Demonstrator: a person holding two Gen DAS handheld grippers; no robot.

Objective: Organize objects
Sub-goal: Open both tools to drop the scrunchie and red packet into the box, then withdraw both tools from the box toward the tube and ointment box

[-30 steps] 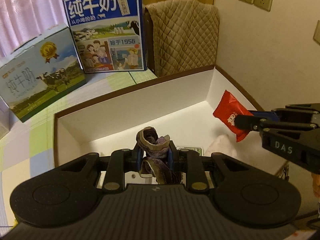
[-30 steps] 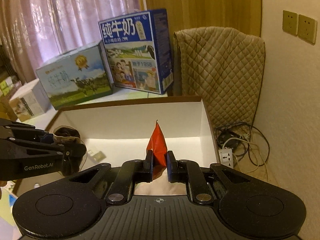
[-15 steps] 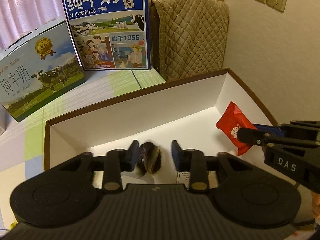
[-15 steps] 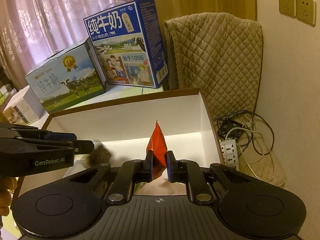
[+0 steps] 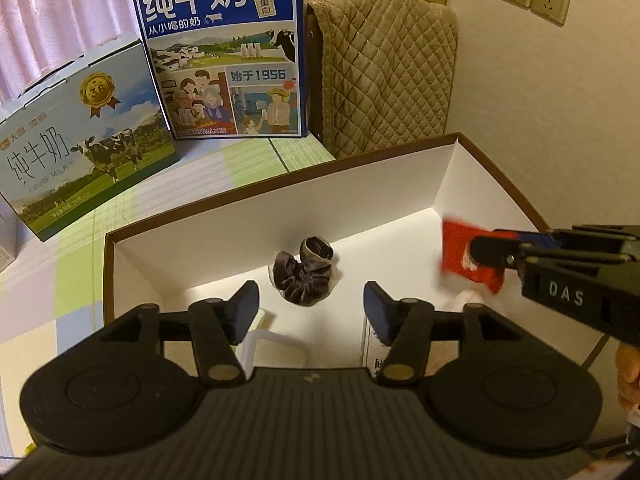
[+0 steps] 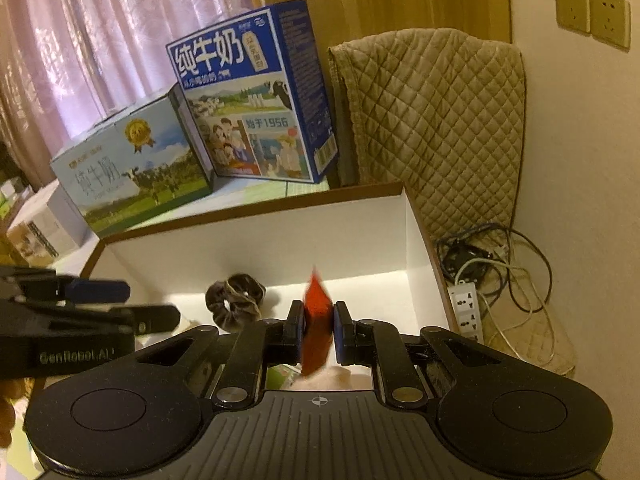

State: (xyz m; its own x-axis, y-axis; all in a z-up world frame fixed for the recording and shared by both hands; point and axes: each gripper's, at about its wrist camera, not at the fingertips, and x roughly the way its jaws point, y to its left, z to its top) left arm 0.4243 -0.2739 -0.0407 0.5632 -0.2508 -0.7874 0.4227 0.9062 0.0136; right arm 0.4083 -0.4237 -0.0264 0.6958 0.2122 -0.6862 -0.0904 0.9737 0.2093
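Now, the scene, taken from the white box outward:

White box [image 5: 352, 184]: open-topped, brown-rimmed, lying under both grippers.
Left gripper [image 5: 311, 307]: jaws spread wide and empty, hanging over the box's near part.
Scrunchie [image 5: 306, 276]: dark purple-brown, lying loose on the box floor, just beyond the gap of the left jaws and touching neither finger; in the right wrist view [image 6: 235, 300] it sits left of the right gripper's fingers.
Right gripper [image 6: 317, 330]: jaws pinching the red packet, over the box's right side; in the left wrist view it reaches in from the right [image 5: 486, 250].
Red packet [image 6: 316, 312]: edge-on between the right fingers, blurred, poking above and below them; from the left wrist it shows as a red smear [image 5: 460, 252] near the box's right wall.
Blue milk carton [image 5: 224, 48]: upright on the table beyond the box's far wall.
Pale milk carton [image 5: 84, 148]: left of the blue one, also beyond the box.
Quilted cover [image 6: 436, 128]: draped behind the box's far right corner.
Power strip [image 6: 466, 308]: on the floor right of the box, among cables.
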